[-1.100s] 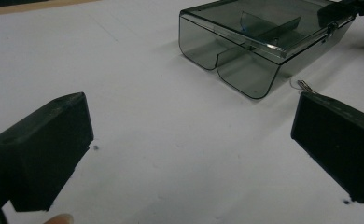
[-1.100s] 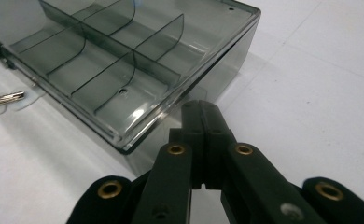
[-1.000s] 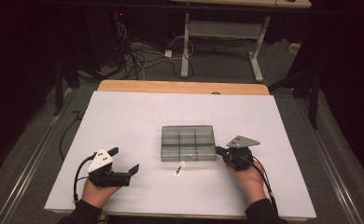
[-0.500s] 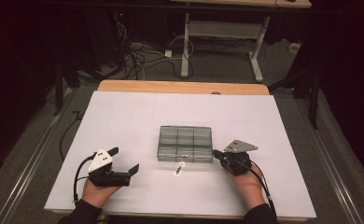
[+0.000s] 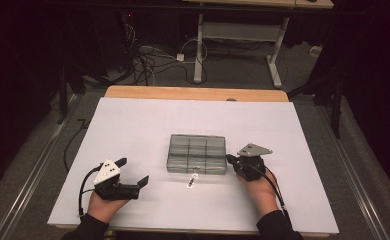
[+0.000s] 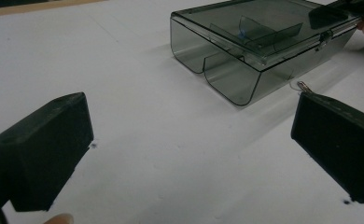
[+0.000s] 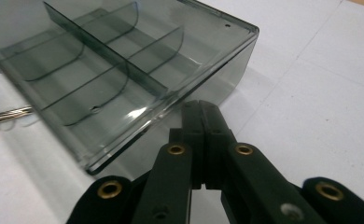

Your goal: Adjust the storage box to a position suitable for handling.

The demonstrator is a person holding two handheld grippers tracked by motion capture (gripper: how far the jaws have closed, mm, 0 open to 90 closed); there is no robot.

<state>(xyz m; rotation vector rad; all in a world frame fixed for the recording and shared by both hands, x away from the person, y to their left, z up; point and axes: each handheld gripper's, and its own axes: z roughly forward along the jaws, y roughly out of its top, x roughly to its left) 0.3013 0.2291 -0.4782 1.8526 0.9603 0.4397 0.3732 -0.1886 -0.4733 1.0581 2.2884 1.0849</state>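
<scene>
A: Where does the smoky plastic box (image 5: 197,154) lie?

B: Mid-table on the white sheet (image 5: 133,125), lid down. The right gripper (image 5: 230,159) sits just beside the box's right end; in the right gripper view the tips (image 7: 199,108) stand at the box's (image 7: 124,70) near corner, though contact cannot be told.

A: And its jaws?

B: Pressed fully together, with nothing between them.

A: The other one?

B: The left gripper (image 5: 132,171) rests well apart from the box, toward the sheet's near left. Its jaws stand wide and grip nothing. A small metal piece (image 5: 191,181) lies just in front of the box, between the two grippers.
</scene>
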